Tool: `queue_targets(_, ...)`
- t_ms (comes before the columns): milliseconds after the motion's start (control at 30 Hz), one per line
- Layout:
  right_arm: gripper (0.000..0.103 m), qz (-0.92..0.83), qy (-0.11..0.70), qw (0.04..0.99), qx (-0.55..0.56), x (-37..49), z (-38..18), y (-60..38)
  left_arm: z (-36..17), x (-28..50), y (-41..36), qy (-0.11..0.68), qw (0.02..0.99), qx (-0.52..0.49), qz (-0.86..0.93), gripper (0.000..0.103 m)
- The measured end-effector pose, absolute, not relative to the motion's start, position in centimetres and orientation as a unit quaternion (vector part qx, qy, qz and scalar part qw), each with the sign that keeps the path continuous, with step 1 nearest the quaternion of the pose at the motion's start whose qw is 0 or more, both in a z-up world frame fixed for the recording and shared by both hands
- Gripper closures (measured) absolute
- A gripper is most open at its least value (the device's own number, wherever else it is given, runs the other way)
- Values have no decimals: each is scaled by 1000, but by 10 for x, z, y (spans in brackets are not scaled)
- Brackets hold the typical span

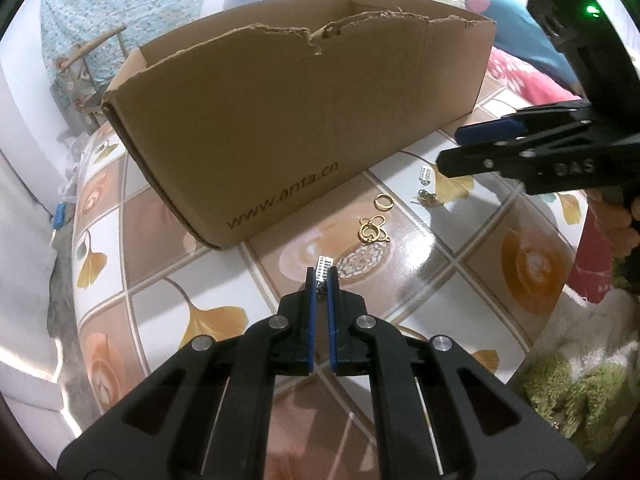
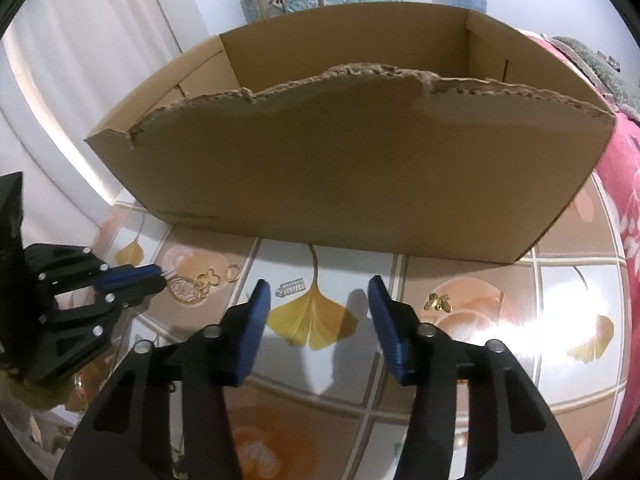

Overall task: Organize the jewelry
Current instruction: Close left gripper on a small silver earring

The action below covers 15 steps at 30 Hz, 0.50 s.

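The jewelry is lying scattered on the patterned table (image 1: pixel 224 312) in front of a torn cardboard box (image 1: pixel 280 120), and one piece is already being gripped. The left claw (image 1: pixel 323 280) is clenching on a small silver earring (image 1: pixel 325 267), its blue pads pinching the piece so the pale comb-like end is sticking out past the tips. Just beyond it, a cluster of gold rings (image 1: pixel 373 232) is resting on the table, with a single gold hoop (image 1: pixel 383 202) sitting a little farther toward the box. Over on the other side, the right claw (image 2: pixel 318 292) is hovering released above a yellow ginkgo leaf print (image 2: pixel 312 324), its pads gaping apart and pressing on nothing. A small silver earring piece (image 2: pixel 291 289) is lying just beside its left pad, and a gold butterfly charm (image 2: pixel 439 302) is sitting on the table to the right of the other pad. The box is standing upright with its ragged front wall facing both claws.
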State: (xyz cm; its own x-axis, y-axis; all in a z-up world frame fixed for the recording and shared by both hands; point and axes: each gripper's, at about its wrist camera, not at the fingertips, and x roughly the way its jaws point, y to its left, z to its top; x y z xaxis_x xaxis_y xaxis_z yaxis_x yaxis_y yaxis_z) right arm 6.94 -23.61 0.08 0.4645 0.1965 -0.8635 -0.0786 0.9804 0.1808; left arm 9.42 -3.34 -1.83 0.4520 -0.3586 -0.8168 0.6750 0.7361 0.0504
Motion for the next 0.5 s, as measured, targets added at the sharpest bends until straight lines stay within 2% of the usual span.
queue_targets(100, 63, 83, 514, 853, 39, 75, -3, -230, -19, 93, -33, 417, 832, 191, -312, 99)
queue_targets(500, 75, 108, 517, 849, -18, 81, -7, -208, -21, 88, -37, 412, 833, 194, -314, 99)
